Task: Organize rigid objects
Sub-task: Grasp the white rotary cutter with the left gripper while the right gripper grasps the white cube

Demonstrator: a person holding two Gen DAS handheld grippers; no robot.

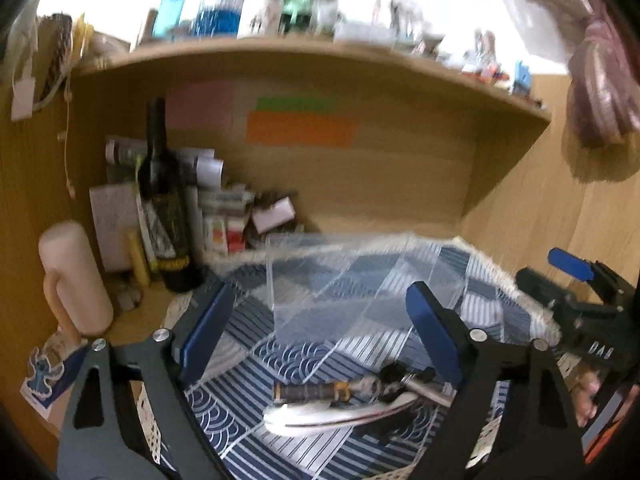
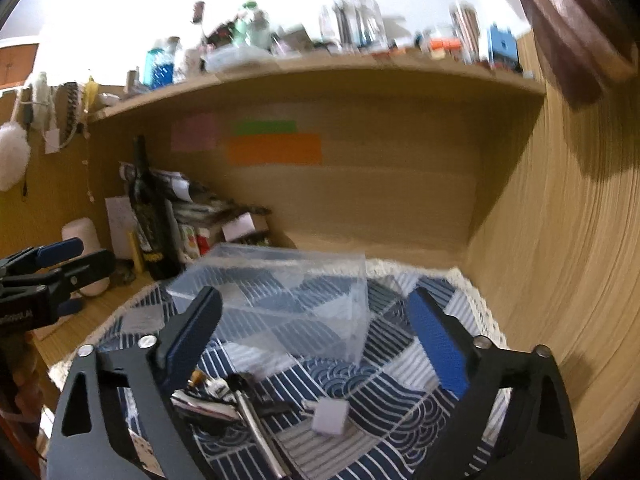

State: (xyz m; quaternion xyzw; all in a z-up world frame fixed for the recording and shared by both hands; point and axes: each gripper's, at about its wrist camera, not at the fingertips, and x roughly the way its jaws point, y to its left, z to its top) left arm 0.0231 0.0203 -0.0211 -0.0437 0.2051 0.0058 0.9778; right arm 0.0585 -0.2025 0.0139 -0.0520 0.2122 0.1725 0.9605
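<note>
A clear plastic box (image 1: 344,280) stands on a blue patterned cloth (image 1: 248,412); it also shows in the right wrist view (image 2: 288,300). In front of it lies a small pile: a white spoon-like piece (image 1: 332,412), a dark cylinder (image 1: 308,392) and metal bits (image 1: 392,380). In the right wrist view a metal rod (image 2: 256,420), a clip-like metal piece (image 2: 204,402) and a small white cube (image 2: 330,416) lie on the cloth. My left gripper (image 1: 320,328) is open above the pile. My right gripper (image 2: 312,336) is open over the cube and rod.
A dark wine bottle (image 1: 168,208), a pale pink mug (image 1: 74,280) and stacked boxes (image 1: 228,216) crowd the back left corner. A wooden shelf (image 1: 320,52) with bottles runs overhead. A wooden side wall (image 2: 560,280) stands close on the right.
</note>
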